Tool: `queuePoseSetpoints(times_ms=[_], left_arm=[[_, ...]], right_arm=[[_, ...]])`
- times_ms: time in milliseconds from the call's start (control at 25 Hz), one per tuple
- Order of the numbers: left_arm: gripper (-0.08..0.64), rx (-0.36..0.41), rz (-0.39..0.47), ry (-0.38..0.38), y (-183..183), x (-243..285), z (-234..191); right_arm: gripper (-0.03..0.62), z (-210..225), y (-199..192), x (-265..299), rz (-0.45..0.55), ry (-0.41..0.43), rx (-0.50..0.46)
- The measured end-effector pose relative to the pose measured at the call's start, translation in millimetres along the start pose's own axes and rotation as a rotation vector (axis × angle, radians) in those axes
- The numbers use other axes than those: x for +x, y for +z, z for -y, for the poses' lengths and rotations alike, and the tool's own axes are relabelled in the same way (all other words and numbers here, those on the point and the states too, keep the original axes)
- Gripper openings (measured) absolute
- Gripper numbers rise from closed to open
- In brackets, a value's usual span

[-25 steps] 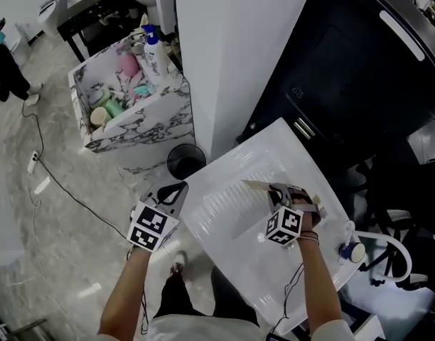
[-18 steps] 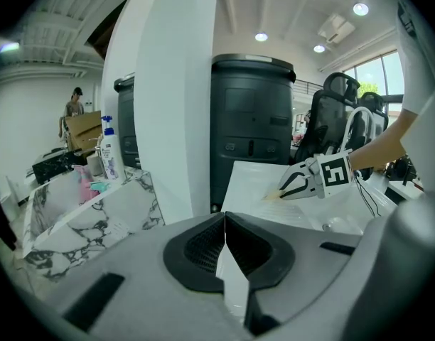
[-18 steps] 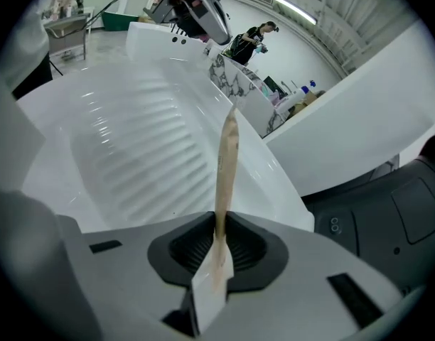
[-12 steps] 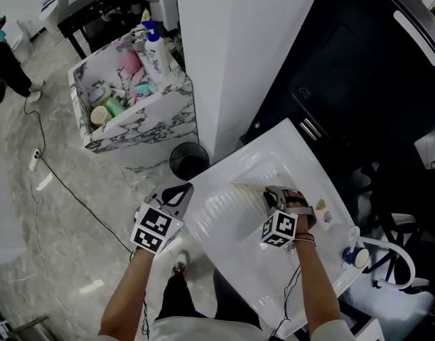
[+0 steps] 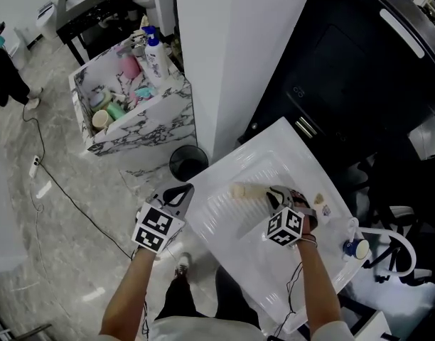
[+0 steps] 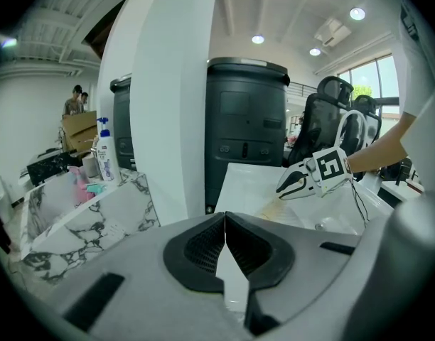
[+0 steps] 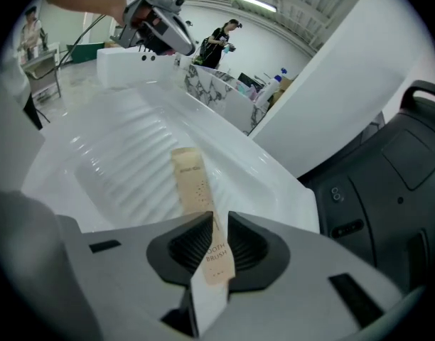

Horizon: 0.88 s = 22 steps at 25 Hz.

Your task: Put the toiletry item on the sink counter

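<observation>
**Marble floor, white pillar, dark cabinet**

In the head view a grey veined marble floor [image 5: 54,219] spreads across the left. A broad white pillar [image 5: 232,55] rises at the middle. A marble-patterned cabinet [image 5: 150,126] stands against its left side, and a small round black bin [image 5: 187,160] sits at its foot. Right of the pillar stands a large dark cabinet [image 5: 345,91]. A black table [image 5: 86,16] sits at the far top left. In the left gripper view recessed ceiling lights [image 6: 258,40] glow. A bright window [image 6: 370,77] shows at the right, with a black office chair [image 6: 324,123] just left of it.

The head view looks steeply down over the left gripper [image 5: 176,192] and right gripper [image 5: 276,197]. Each gripper view runs close along its own jaws, and both take in the sink [image 7: 111,162] ahead.
</observation>
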State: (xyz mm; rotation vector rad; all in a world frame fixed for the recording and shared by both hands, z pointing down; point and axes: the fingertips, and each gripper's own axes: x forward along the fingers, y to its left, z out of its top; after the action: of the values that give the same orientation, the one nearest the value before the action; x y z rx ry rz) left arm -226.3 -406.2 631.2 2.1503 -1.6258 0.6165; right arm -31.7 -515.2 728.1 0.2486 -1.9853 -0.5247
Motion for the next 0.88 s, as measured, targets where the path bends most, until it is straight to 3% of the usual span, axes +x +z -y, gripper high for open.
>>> queuePoseSetpoints(times_ms=[360,640,880], left_arm=[[0.011,0.076,0.081,-0.04,42.3,-34.5,21.1],[0.009,0.197,0.216,-0.121,101.3,-62.5,46.5],[0.011,0.276,0.31,-0.201,131.7,-102.7,82.4]], right_arm=[[0.052,24.1,-1.0,-100.0,0.094,-0.16,0.34],[-0.002,44.2,-15.0,-220.4,0.203,-0.435,0.656],[-0.002,14.4,-16.1,-308.7,0.243,-0.574,0.775]])
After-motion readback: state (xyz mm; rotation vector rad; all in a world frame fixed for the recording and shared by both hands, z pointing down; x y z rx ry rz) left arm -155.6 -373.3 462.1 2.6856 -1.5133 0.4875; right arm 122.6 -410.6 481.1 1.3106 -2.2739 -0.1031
